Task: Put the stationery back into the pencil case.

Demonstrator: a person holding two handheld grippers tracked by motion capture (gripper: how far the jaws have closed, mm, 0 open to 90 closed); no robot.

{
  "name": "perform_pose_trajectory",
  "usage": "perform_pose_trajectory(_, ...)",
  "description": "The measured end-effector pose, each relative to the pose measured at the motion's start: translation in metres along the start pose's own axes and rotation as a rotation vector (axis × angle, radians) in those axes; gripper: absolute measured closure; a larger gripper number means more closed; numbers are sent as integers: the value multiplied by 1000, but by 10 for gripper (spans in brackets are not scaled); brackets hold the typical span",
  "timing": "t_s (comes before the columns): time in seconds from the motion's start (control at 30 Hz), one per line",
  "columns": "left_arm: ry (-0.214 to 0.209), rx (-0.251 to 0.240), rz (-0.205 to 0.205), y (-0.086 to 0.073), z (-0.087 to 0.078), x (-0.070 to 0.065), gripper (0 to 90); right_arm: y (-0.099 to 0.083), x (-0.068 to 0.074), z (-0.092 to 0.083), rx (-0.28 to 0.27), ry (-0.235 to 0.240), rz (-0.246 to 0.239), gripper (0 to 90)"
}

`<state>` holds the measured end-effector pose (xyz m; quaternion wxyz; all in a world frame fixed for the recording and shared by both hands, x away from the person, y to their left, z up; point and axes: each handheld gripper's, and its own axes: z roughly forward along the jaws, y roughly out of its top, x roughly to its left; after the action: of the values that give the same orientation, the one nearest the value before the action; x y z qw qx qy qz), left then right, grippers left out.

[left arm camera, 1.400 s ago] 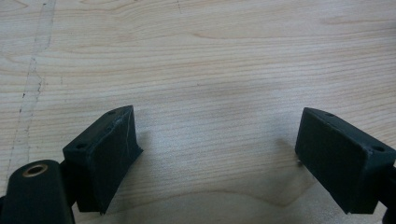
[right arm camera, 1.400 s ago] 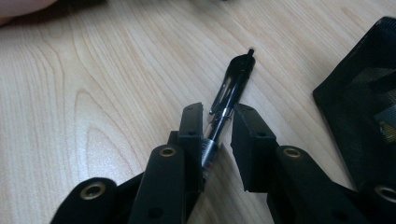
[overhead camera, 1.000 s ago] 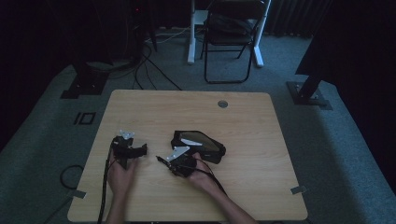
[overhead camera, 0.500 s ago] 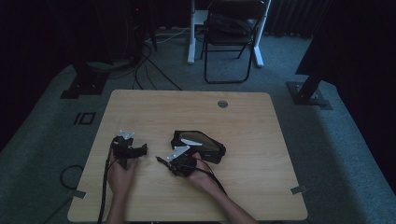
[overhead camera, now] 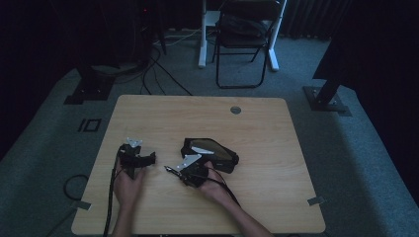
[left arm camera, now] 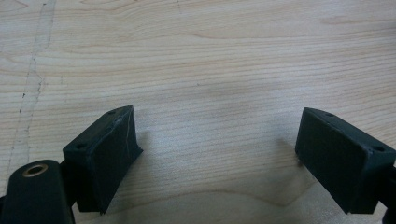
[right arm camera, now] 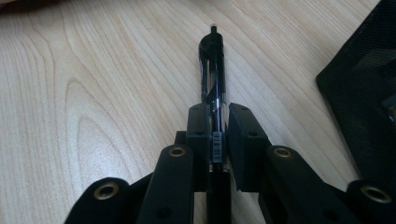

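1. Centrally, a black pen (right arm camera: 212,74) is seen clamped between the two jaws of the right gripper (right arm camera: 215,122); its barrel runs forward along the line of the jaws and its tip projects beyond them, low over the wood.
2. From the high view, the pen (overhead camera: 171,169) is shown pointing away from the right gripper (overhead camera: 190,170) toward the left side of the table (overhead camera: 257,138), at its near half.
3. A black mesh pouch (overhead camera: 210,153) is seen lying on the table just behind the right gripper; in the right gripper view its dark weave (right arm camera: 369,74) is shown at the right edge, apart from the pen.
4. The left gripper (left arm camera: 217,149) is shown with its jaws spread wide, nothing between them but bare wood grain.
5. In the high view the left gripper (overhead camera: 136,157) is placed left of the pen tip, near but apart from it, and each gripper is held by a hand entering from the near edge.
6. Beyond the table, a folding chair (overhead camera: 244,44) is seen standing on grey carpet.
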<state>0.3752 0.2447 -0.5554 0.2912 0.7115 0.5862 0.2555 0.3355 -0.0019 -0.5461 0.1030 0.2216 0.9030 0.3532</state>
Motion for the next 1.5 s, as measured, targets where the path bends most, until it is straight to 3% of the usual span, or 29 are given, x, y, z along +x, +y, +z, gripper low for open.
perform_pose_trajectory(1.5, 0, 0, 0, 0, 0, 0, 131, 13, 8, -31, -77, -19, -59, 798)
